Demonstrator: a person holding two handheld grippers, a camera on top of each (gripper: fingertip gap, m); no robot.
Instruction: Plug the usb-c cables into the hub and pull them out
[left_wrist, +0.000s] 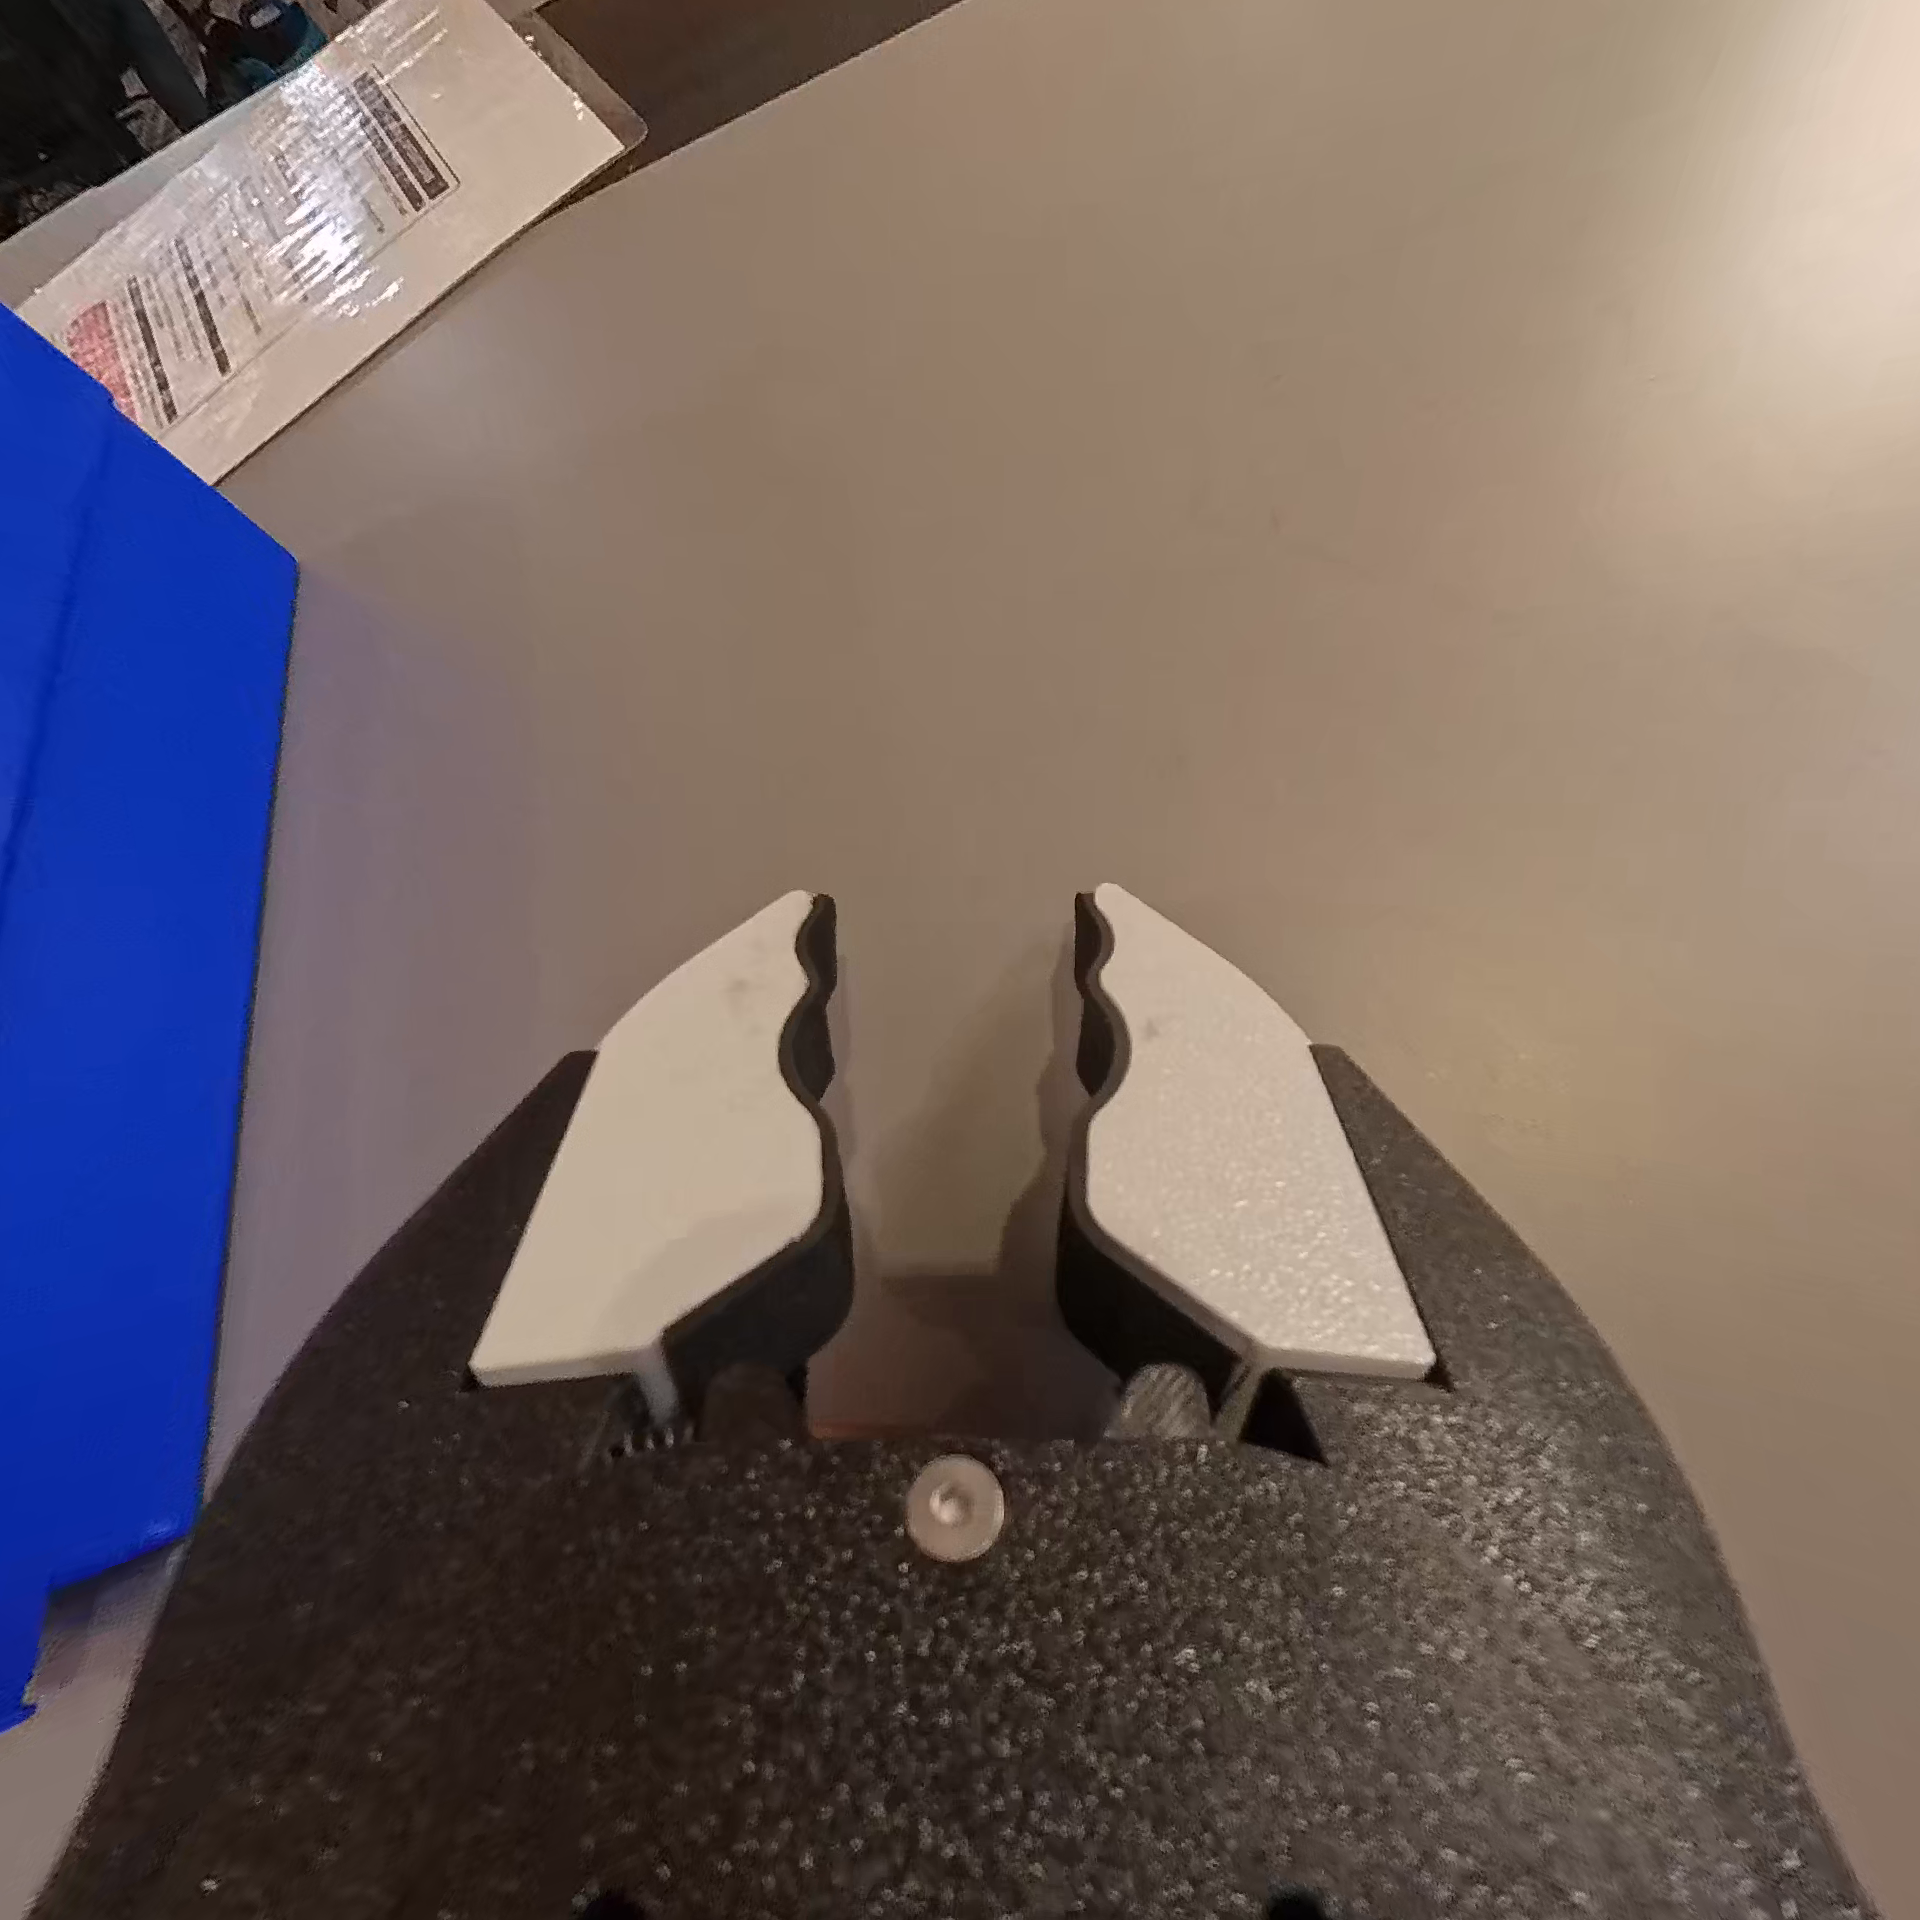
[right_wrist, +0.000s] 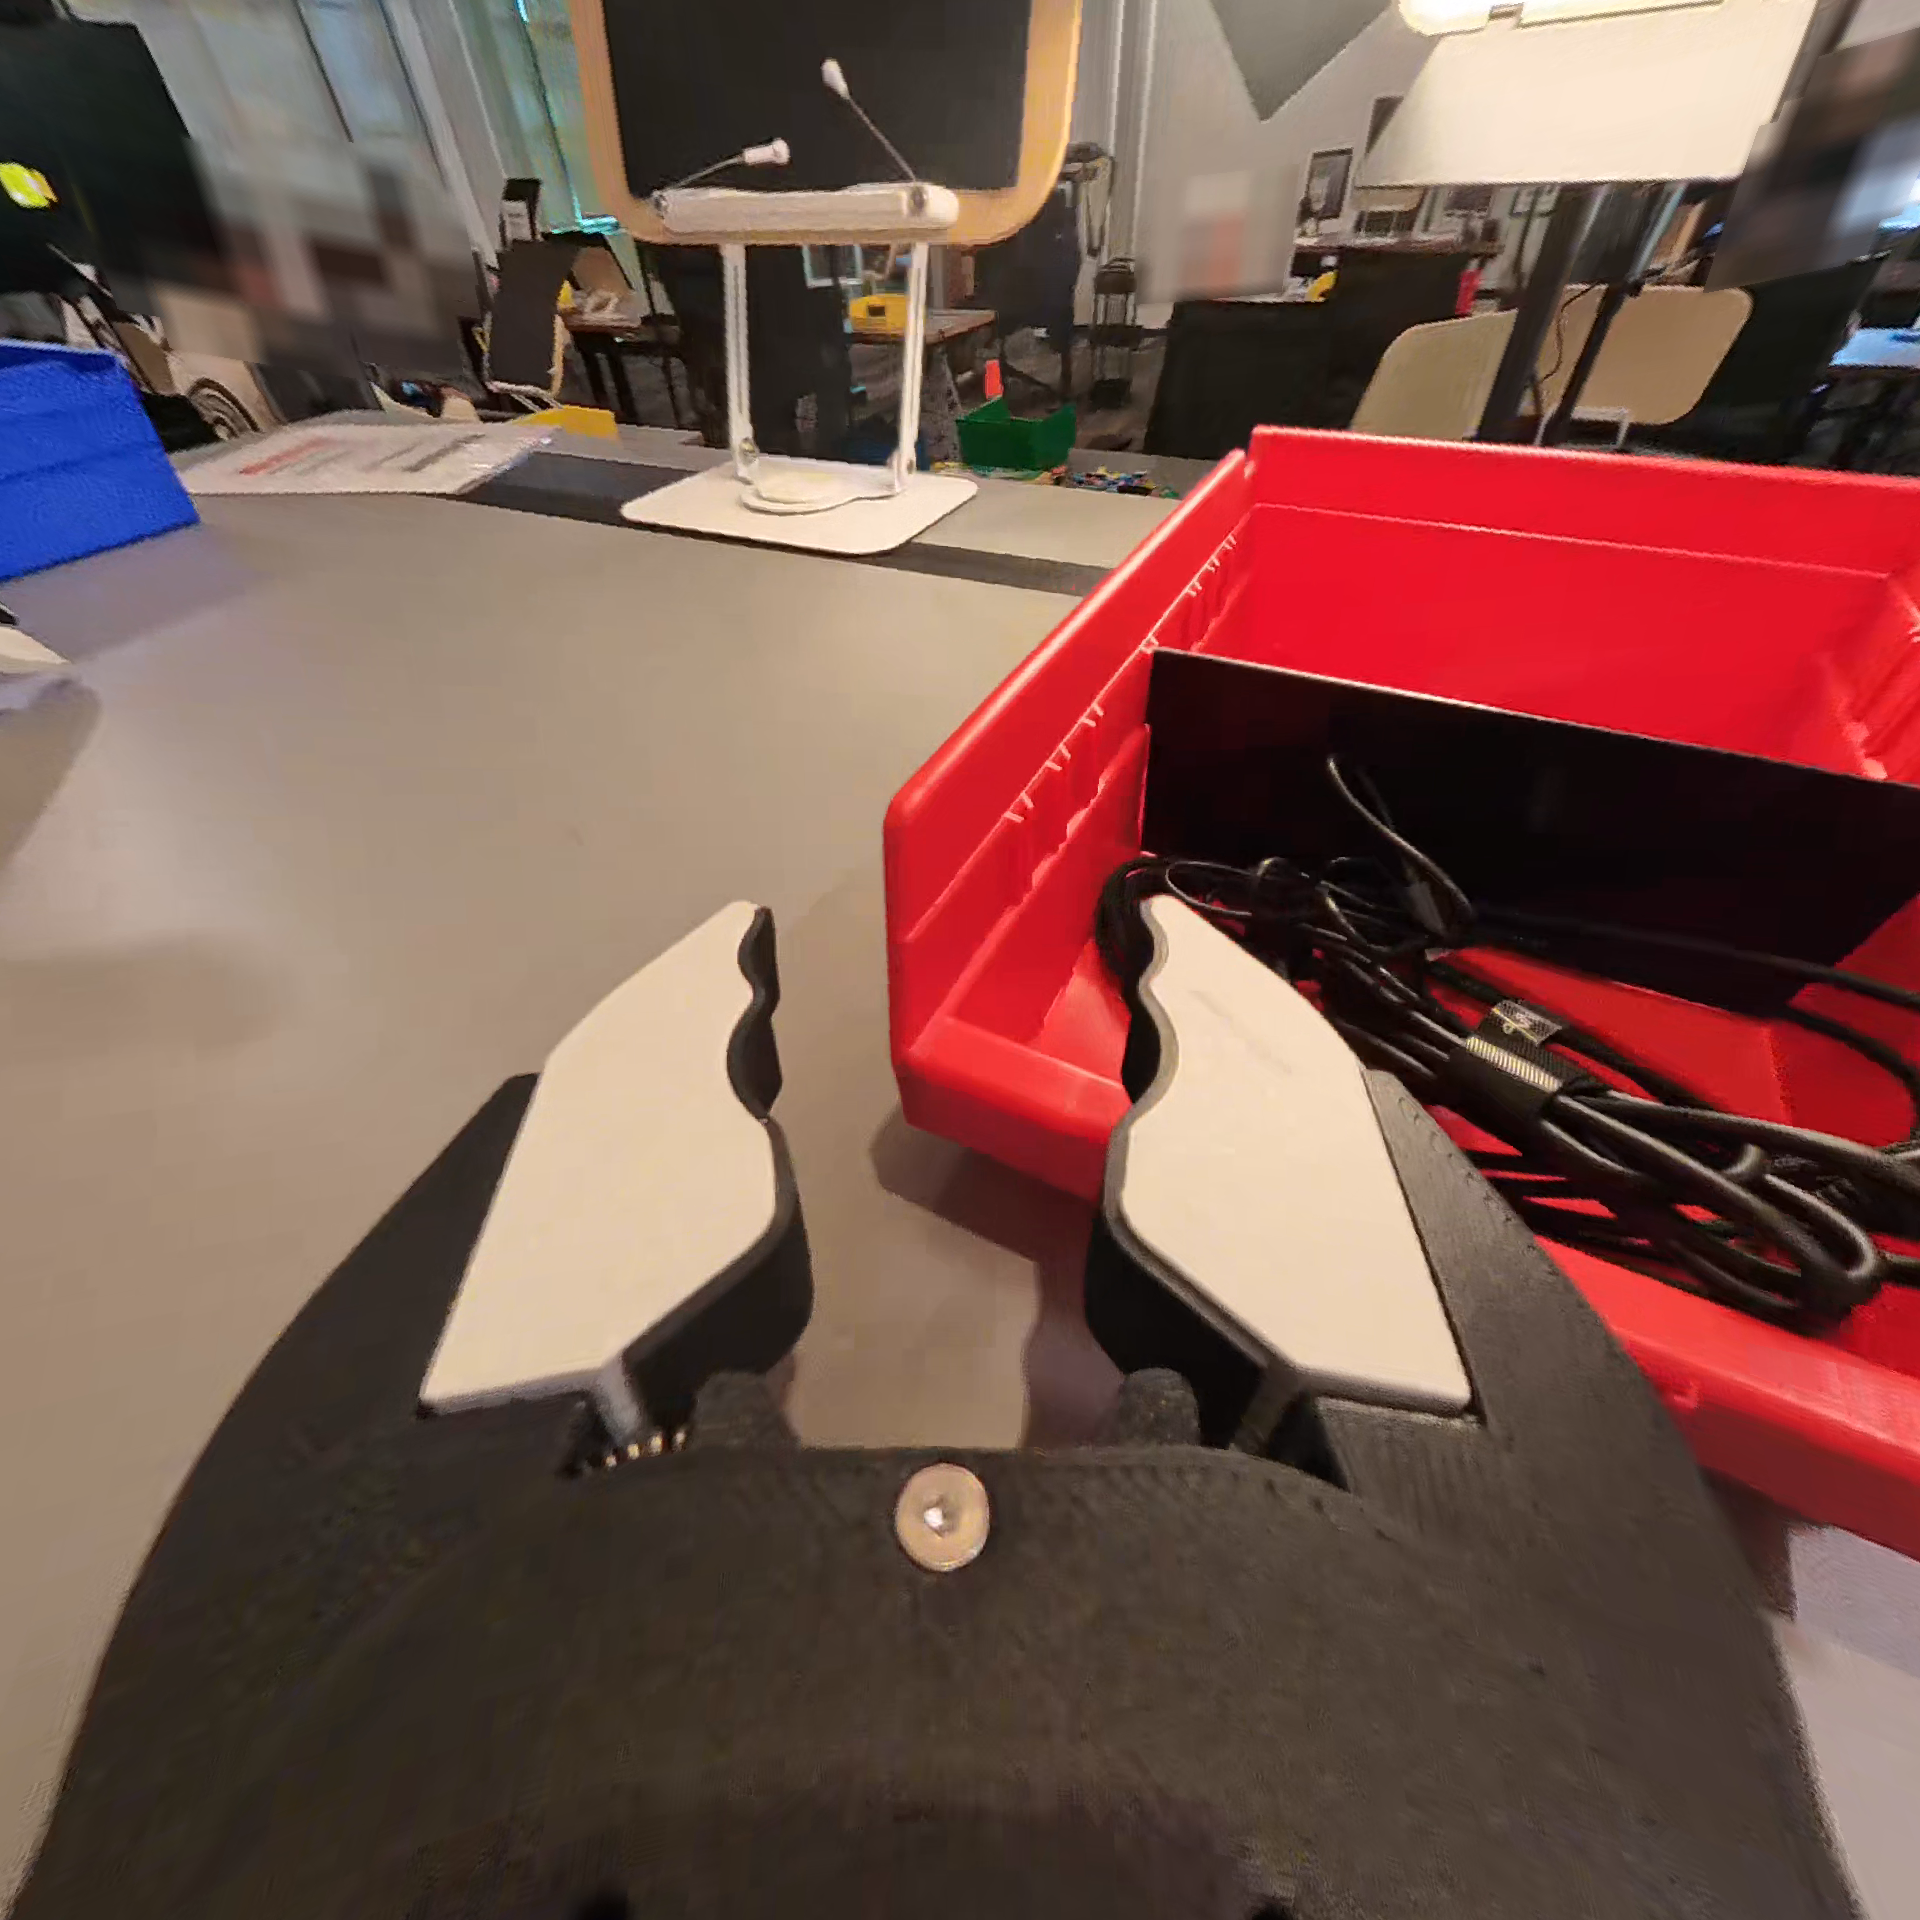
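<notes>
my left gripper (left_wrist: 954, 914) hangs over bare grey tabletop (left_wrist: 1143, 520), jaws spread apart and gripping nothing. at ten o'clock from it sits one blue bin (left_wrist: 125, 935), its wall just beside my left finger's flank. farther out, at eleven o'clock, lies one printed sheet in a shiny plastic sleeve (left_wrist: 312, 197); it carries blocks of print and a red patch, which i leave unread.

over to my right gripper (right_wrist: 956, 920): jaws released here too, wide apart, empty. one red bin (right_wrist: 1558, 582) stands on the tabletop at two o'clock, its near corner showing in the gap between my fingers. my right finger (right_wrist: 1247, 1122) overlaps the bin's front compartment in this view. one black divider (right_wrist: 1558, 790) splits the bin in two; the far compartment shows only red floor.

the usb-c cables (right_wrist: 1621, 1122) lie in the near compartment, a black tangle of loops at three o'clock from my fingertips, just beside that right finger; whether it touches them i cannot tell. how many cables are in the bundle i cannot count. one dark strap (right_wrist: 1512, 1049) wraps a bunch of them, with a small mark too tiny to make out. no hub shows in either view.

at twelve o'clock, far across the tabletop, one white stand (right_wrist: 821, 457) rises on a flat white base. the blue bin (right_wrist: 73, 457) shows again at ten o'clock.
</notes>
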